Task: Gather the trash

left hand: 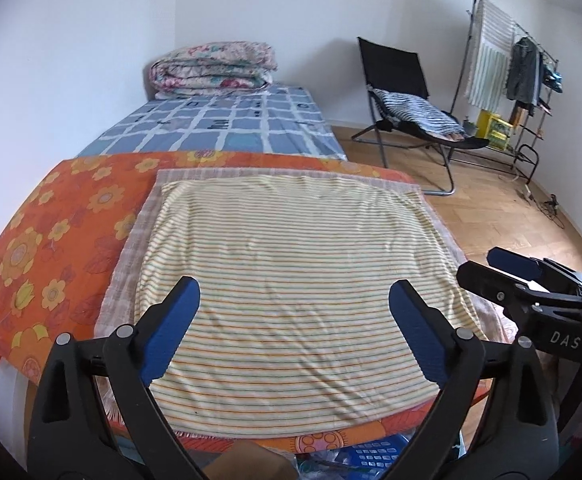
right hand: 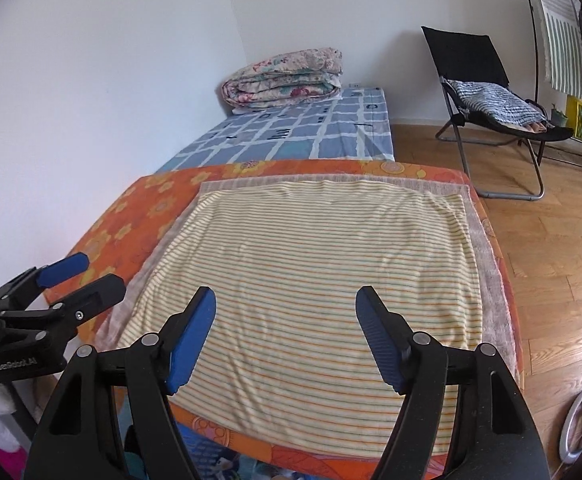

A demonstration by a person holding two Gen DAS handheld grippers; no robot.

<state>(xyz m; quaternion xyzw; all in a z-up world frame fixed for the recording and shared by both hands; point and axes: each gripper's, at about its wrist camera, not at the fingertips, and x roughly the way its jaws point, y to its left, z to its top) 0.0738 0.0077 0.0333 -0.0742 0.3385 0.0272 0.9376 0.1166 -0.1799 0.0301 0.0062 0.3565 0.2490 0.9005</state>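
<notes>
The left hand-held gripper (left hand: 295, 300) is held with its blue-padded fingers spread wide and nothing between them, above a striped cloth (left hand: 291, 280) laid flat on an orange flowered cover (left hand: 51, 240). The right hand-held gripper (right hand: 286, 312) is likewise spread and holds nothing, over the same cloth. Each gripper is seen beside the other, at 3 o'clock in the left view and 9 o'clock in the right. No trash can be made out on the cloth. At 12 o'clock a checked bed (left hand: 227, 128) carries a folded quilt (left hand: 213, 66); at 2 o'clock a black chair (left hand: 407, 92) stands on the wooden floor (left hand: 511, 224).
</notes>
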